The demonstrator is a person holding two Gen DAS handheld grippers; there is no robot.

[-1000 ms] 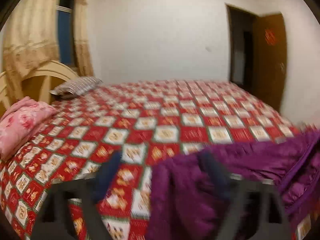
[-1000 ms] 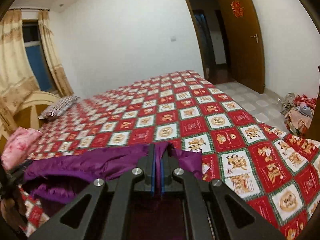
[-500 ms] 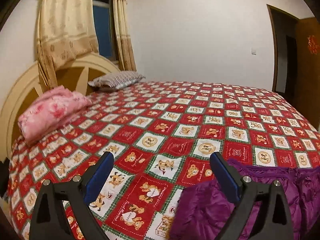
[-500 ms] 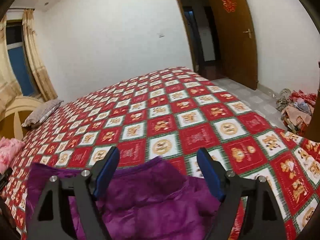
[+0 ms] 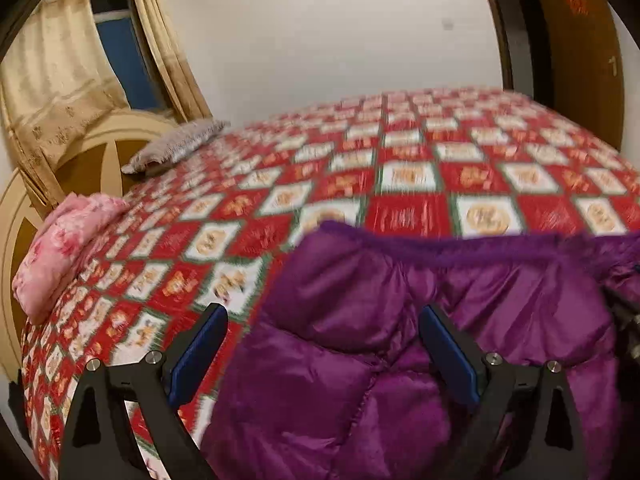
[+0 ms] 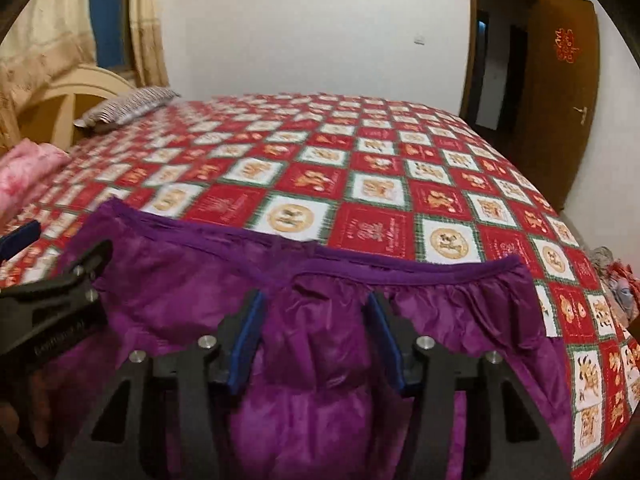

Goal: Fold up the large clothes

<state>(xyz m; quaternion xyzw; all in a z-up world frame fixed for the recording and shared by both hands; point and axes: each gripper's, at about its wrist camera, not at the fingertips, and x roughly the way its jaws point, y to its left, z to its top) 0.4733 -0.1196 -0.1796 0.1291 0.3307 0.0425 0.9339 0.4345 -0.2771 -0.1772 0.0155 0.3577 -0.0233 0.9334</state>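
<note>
A large purple padded jacket (image 5: 400, 320) lies on the near edge of the bed; it also shows in the right wrist view (image 6: 320, 312), with its hem running left to right. My left gripper (image 5: 324, 320) is open and empty, its jaws wide apart over the jacket's left part. My right gripper (image 6: 316, 304) is open and empty, its jaws astride a raised fold of the jacket near the hem. The left gripper also shows at the left edge of the right wrist view (image 6: 60, 276).
The bed carries a red and white checked quilt (image 5: 420, 176). A folded pink blanket (image 5: 60, 248) and a striped pillow (image 5: 176, 148) lie by the headboard. A wooden door (image 6: 560, 92) stands at the right. A heap of clothes (image 6: 616, 280) lies on the floor.
The right gripper let go of the jacket and opened a second ago. Both grippers have since moved in over the jacket, which now lies spread wider along the bed edge.
</note>
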